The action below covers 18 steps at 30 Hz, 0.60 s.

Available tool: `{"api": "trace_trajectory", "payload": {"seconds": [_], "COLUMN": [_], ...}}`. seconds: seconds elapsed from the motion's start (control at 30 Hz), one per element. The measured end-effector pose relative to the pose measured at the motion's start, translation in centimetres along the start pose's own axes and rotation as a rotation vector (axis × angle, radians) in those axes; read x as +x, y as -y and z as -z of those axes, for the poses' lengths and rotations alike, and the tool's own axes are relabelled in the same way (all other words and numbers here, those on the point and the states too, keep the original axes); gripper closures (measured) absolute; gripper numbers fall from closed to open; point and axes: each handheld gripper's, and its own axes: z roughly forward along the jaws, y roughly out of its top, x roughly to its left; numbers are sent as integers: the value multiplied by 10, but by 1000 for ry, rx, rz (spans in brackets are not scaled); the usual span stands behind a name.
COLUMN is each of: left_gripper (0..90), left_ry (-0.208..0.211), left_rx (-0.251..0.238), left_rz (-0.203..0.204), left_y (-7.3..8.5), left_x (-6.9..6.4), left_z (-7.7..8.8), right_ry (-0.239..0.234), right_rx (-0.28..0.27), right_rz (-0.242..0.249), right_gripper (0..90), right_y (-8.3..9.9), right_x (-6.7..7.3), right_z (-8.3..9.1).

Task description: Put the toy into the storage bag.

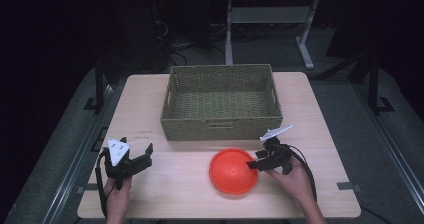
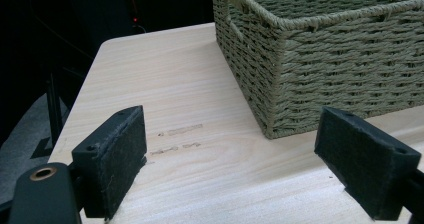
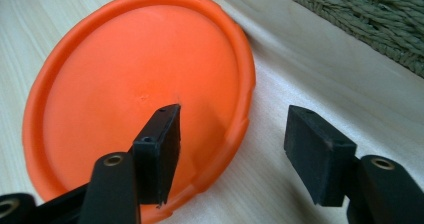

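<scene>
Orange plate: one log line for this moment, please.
orange plate: on table, uplifted no | right claw: open, straddling plate rim | left claw: open, idle | basket: empty

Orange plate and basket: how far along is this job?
Early stage. The wicker basket looks empty, so nothing is stowed. In hand: the right gripper straddles the orange plate rim with jaws apart, not yet clamped. The left gripper waits open. Presumably left: grip, lift, place.

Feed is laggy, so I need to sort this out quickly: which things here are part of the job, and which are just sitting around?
In the job:
- orange plate, its rim between the open jaws of the right gripper
- wicker basket, empty, just behind the plate

Lying about:
- left gripper, open over bare table
- desk frame behind the table
</scene>
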Motion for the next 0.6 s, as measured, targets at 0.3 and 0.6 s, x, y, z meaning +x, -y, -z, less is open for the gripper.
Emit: {"api": "trace_trajectory", "payload": {"seconds": [0.3,0.6], "left_gripper": [127,127], "left_ry": [-5,-9], "left_rx": [-12,-14], "left_rz": [6,4], "left_y": [-1,-1], "left_x": [0,1], "left_z": [1,1], "right_ry": [-27,-41], "right_rx": [36,45], "right_rz": [-22,-23], "right_gripper": [481,596], "right_y": [-2,-4], "right_x": [-2,1], "right_z": [-8,-12]}}
